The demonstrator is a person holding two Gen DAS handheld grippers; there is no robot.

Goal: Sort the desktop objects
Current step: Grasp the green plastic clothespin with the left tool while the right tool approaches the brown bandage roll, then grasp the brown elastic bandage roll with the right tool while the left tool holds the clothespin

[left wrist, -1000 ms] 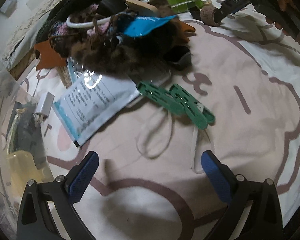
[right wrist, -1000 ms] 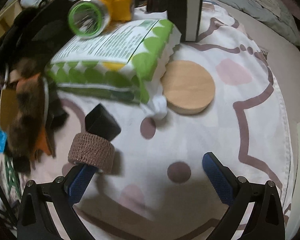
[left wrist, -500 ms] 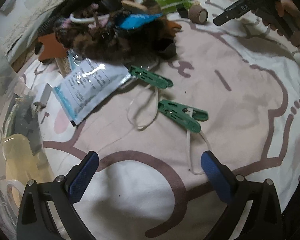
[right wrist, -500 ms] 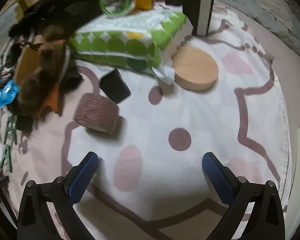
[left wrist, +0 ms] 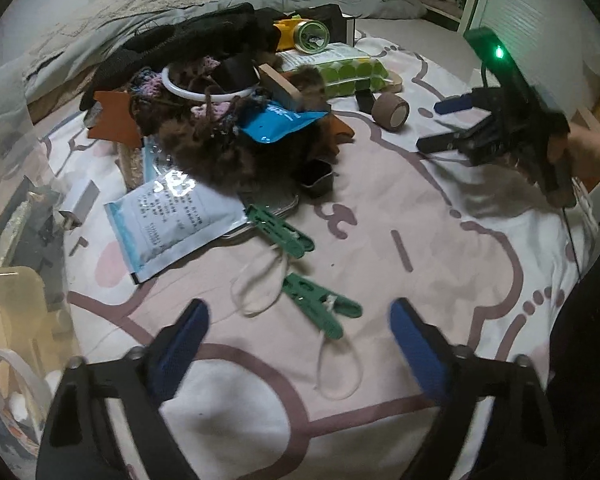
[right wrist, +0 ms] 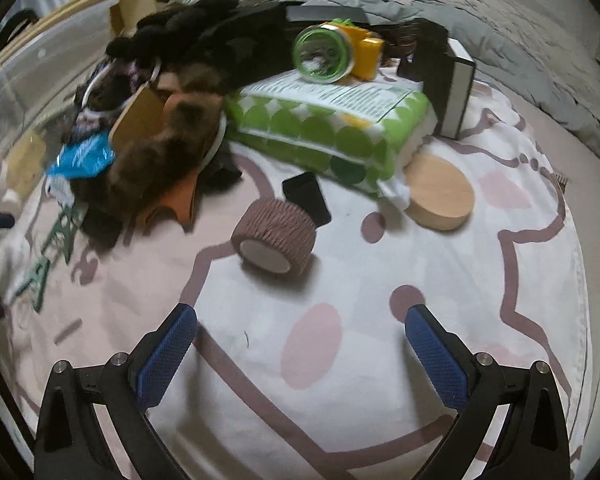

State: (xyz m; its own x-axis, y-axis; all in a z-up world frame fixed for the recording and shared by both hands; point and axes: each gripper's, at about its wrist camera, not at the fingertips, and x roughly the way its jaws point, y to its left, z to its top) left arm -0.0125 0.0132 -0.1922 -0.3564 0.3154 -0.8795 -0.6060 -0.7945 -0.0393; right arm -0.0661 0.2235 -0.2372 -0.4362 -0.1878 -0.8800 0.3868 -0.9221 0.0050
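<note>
The nearer green clip [left wrist: 320,312] lies on the patterned bed sheet [left wrist: 440,240], just ahead of the left gripper [left wrist: 296,344], its white cord looped beside. That gripper's jaws, empty, have just been narrowing — centre them over the clip's body, clear of the cord. The right gripper [right wrist: 300,344] hangs wide open, empty, near the bandage roll [right wrist: 274,236].

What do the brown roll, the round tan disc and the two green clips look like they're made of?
Brown roll: likely a crinkled fabric bandage wrap, matte and ribbed, wound around a pale core. Round tan disc: looks like light wood, or possibly cork; smooth, matte, evenly coloured, with a thick edge. Green clips: probably moulded plastic, uniformly green with a slight sheen and ribbed arms, each tied to a whitish cord loop.
</note>
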